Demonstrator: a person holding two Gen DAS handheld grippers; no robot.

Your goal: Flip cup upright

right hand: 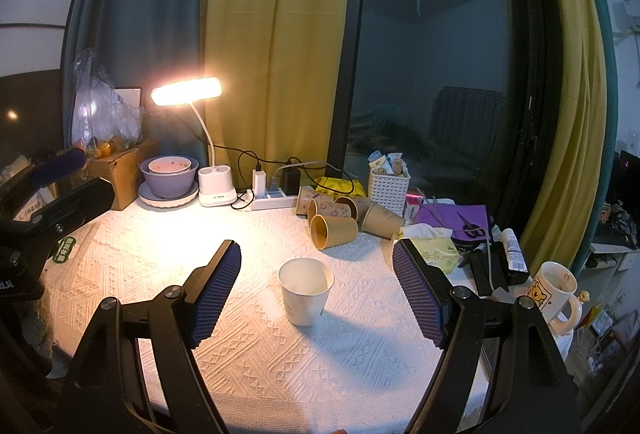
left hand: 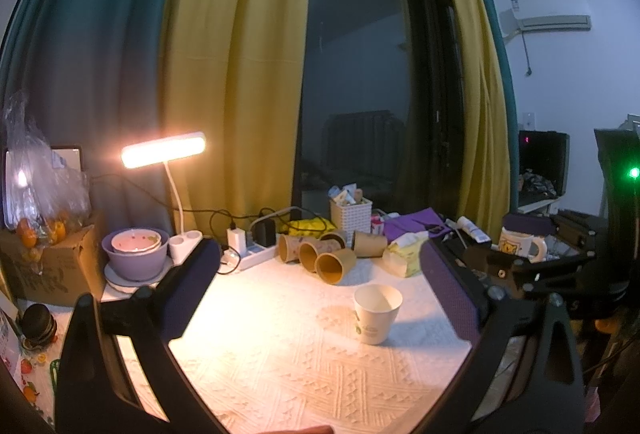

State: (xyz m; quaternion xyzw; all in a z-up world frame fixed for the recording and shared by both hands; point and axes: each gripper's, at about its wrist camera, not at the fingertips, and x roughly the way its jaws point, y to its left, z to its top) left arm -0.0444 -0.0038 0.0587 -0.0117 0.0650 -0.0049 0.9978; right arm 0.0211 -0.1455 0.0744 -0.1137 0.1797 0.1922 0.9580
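A white paper cup [left hand: 377,313] stands upright, mouth up, on the white textured tablecloth [left hand: 280,362]. It also shows in the right wrist view [right hand: 305,291]. My left gripper [left hand: 320,254] is open and empty, held above and behind the cup, which sits toward its right finger. My right gripper [right hand: 317,248] is open and empty, its blue pads on either side of the cup without touching it. The left gripper's body shows at the left edge of the right wrist view [right hand: 48,194].
Several brown paper cups [right hand: 340,220] lie on their sides behind the white cup. A lit desk lamp [right hand: 186,94], stacked purple bowls [right hand: 168,176], a power strip [right hand: 272,200], a white basket [right hand: 388,182], a tissue pack [right hand: 434,248] and a bear mug [right hand: 556,290] ring the table.
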